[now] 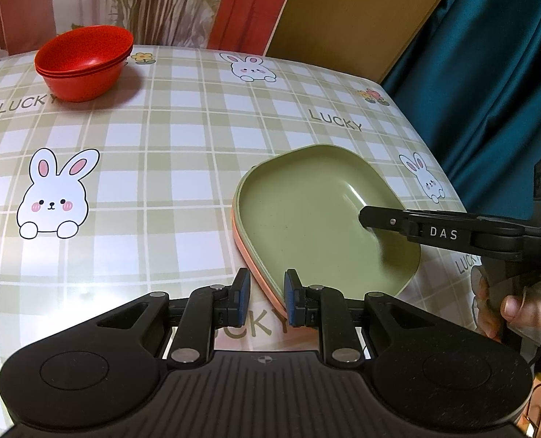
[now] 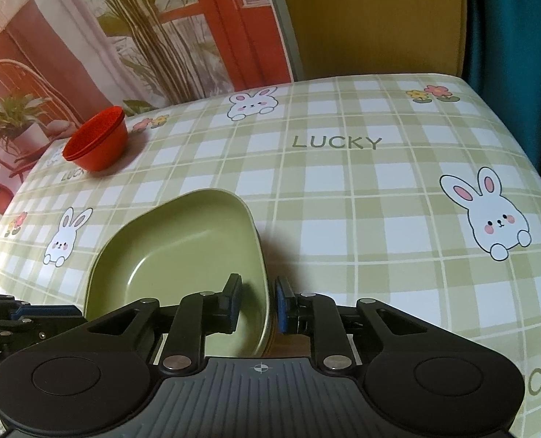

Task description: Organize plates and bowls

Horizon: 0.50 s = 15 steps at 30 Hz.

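A green plate (image 1: pixel 307 215) lies stacked on an orange plate (image 1: pixel 250 259) near the table's front right. My left gripper (image 1: pixel 267 297) is open, its jaws astride the stack's near rim without gripping. My right gripper (image 2: pixel 257 304) is open, its jaws astride the green plate (image 2: pixel 183 248) rim, one finger inside the plate. It shows from the side in the left wrist view (image 1: pixel 371 219). A stack of red bowls (image 1: pixel 84 62) stands at the far left, also in the right wrist view (image 2: pixel 97 142).
The table (image 1: pixel 183 153) has a green plaid cloth with bunnies and "LUCKY" print. A teal curtain (image 1: pixel 489 73) hangs past the right edge. A printed backdrop (image 2: pixel 88 36) and a yellow panel (image 1: pixel 343 11) stand behind the table.
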Each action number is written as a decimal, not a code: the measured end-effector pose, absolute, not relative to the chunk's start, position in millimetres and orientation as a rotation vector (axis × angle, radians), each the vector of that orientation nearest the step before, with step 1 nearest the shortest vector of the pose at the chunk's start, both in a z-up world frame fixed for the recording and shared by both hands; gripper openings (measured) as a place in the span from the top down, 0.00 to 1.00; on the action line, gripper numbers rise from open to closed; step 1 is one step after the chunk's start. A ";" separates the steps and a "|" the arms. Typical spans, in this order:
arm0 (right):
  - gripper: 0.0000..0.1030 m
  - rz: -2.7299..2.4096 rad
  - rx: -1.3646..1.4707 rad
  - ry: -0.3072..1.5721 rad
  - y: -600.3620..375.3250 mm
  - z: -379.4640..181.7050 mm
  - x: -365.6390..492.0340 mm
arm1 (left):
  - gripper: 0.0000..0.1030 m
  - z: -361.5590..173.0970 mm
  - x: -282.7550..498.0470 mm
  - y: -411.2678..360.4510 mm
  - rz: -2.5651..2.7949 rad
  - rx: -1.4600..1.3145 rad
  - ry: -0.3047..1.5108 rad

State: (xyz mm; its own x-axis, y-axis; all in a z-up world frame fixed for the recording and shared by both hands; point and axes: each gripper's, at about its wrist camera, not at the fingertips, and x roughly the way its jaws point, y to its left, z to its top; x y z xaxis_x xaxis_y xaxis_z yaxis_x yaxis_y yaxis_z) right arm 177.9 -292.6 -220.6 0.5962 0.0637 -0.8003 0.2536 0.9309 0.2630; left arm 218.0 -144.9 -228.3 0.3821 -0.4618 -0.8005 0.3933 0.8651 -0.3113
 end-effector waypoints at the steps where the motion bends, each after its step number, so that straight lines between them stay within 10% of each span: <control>1: 0.82 -0.112 0.372 0.929 -292.5 -220.9 177.6 | 0.80 -228.3 218.0 -144.8 -0.546 -0.073 1.045; 15: 0.91 -0.109 0.294 0.882 -290.9 -191.9 170.7 | 0.80 -227.3 218.2 -143.6 -0.538 -0.076 1.044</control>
State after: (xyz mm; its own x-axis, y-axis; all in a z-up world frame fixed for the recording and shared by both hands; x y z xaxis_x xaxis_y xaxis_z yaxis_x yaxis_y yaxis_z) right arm 170.7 -290.9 -191.9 0.6334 0.0264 -0.7734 0.2143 0.9544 0.2080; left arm 218.2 -143.6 -227.3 0.3867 -0.4573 -0.8009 0.3864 0.8688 -0.3095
